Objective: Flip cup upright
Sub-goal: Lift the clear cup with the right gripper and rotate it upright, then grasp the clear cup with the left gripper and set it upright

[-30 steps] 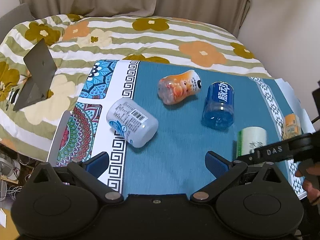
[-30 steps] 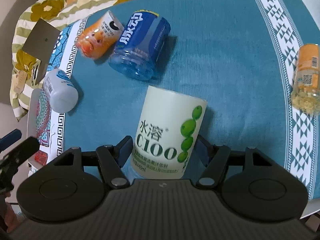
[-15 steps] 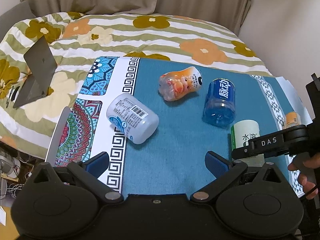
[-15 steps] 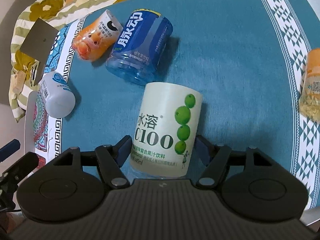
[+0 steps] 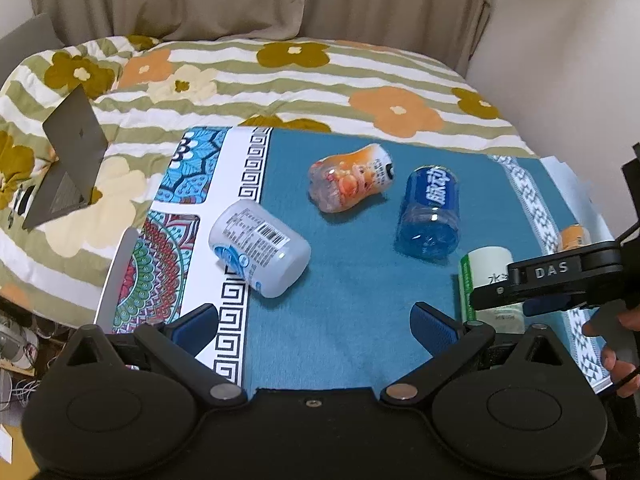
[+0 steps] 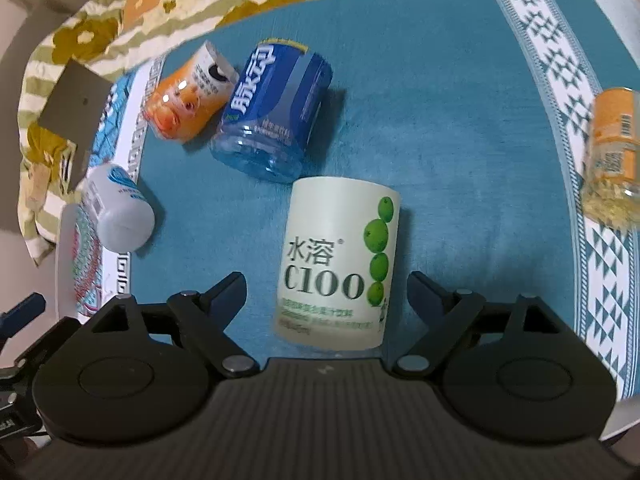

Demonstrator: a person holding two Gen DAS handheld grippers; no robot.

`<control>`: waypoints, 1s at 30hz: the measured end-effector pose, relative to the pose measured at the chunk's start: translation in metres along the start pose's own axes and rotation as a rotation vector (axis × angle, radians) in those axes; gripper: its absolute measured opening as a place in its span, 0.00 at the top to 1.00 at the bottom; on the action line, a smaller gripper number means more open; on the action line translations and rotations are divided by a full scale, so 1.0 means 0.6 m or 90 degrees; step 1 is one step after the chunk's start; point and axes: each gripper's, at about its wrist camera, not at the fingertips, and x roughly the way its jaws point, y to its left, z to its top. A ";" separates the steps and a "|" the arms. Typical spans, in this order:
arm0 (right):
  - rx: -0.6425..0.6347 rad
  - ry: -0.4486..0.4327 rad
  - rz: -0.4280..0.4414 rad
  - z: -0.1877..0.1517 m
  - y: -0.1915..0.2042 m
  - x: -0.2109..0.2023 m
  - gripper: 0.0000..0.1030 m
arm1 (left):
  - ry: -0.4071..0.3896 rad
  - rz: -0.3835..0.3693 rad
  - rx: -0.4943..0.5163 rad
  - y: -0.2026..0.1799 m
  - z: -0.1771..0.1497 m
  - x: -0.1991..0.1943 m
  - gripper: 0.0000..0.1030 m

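teal cloth (image 5: pixel 352 320) covers the surface, with a flowered bed (image 5: pixel 280 76) behind it at the top of the frame. left to right lie a white bottle (image 5: pixel 260 254) on its side, an orange bottle (image 5: pixel 352 182), a blue bottle (image 5: pixel 430 212), then the pale green cup (image 6: pixel 340 260) low in the right wrist frame, standing between the fingers of the right tongs (image 6: pixel 326 292), which are spread apart and clear of it. left tongs (image 5: pixel 316 320) gape wide over bare cloth.
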 end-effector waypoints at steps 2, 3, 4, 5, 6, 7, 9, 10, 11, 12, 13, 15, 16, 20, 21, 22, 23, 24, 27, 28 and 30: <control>0.012 -0.018 -0.001 -0.008 -0.006 -0.021 0.00 | -0.001 -0.012 0.008 -0.003 0.003 -0.005 0.00; 0.017 -0.027 -0.002 -0.013 -0.009 -0.033 0.00 | 0.000 -0.018 0.014 -0.006 0.005 -0.007 0.00; 0.024 -0.039 -0.005 -0.020 -0.014 -0.049 0.00 | 0.000 -0.024 0.020 -0.010 0.008 -0.008 0.00; 0.029 -0.049 -0.008 -0.027 -0.018 -0.062 0.00 | -0.001 -0.030 0.029 -0.016 0.012 -0.010 0.00; 0.033 -0.061 -0.009 -0.035 -0.023 -0.077 0.00 | -0.002 -0.033 0.038 -0.022 0.014 -0.010 0.00; 0.033 -0.073 -0.010 -0.044 -0.028 -0.093 0.00 | -0.003 -0.035 0.050 -0.031 0.018 -0.011 0.00; 0.026 -0.099 -0.019 -0.065 -0.042 -0.123 0.00 | -0.007 -0.038 0.068 -0.050 0.025 -0.013 0.00; 0.019 -0.109 -0.031 -0.076 -0.048 -0.136 0.00 | -0.008 -0.041 0.073 -0.060 0.028 -0.014 0.00; 0.011 -0.116 -0.043 -0.085 -0.054 -0.146 0.00 | -0.009 -0.045 0.077 -0.072 0.032 -0.015 0.00; 0.001 -0.126 -0.058 -0.094 -0.060 -0.156 0.00 | -0.007 -0.048 0.081 -0.084 0.037 -0.015 0.00; -0.009 -0.135 -0.070 -0.103 -0.066 -0.163 0.00 | -0.003 -0.050 0.086 -0.095 0.040 -0.012 0.00; -0.034 -0.162 -0.095 -0.119 -0.080 -0.178 0.00 | 0.004 -0.049 0.100 -0.121 0.047 -0.004 0.00; -0.045 -0.183 -0.101 -0.126 -0.086 -0.184 0.00 | 0.011 -0.045 0.110 -0.137 0.051 0.004 0.00; -0.103 -0.227 -0.098 -0.142 -0.112 -0.195 0.00 | 0.070 -0.045 0.127 -0.191 0.069 0.044 0.01; -0.118 -0.232 -0.095 -0.143 -0.118 -0.195 0.00 | 0.090 -0.051 0.123 -0.204 0.074 0.057 0.02; -0.128 -0.235 -0.093 -0.145 -0.123 -0.193 0.00 | 0.110 -0.056 0.120 -0.215 0.080 0.071 0.03; -0.138 -0.237 -0.089 -0.146 -0.131 -0.192 0.00 | 0.131 -0.057 0.119 -0.227 0.085 0.086 0.05; -0.144 -0.237 -0.085 -0.148 -0.139 -0.189 0.00 | 0.149 -0.054 0.123 -0.241 0.089 0.100 0.06; -0.151 -0.232 -0.060 -0.145 -0.171 -0.174 0.00 | 0.187 -0.029 0.142 -0.271 0.101 0.140 0.06; -0.149 -0.227 -0.050 -0.142 -0.182 -0.169 0.00 | 0.196 -0.020 0.148 -0.278 0.103 0.150 0.06; -0.143 -0.219 -0.032 -0.137 -0.202 -0.157 0.00 | 0.213 -0.004 0.164 -0.293 0.105 0.171 0.08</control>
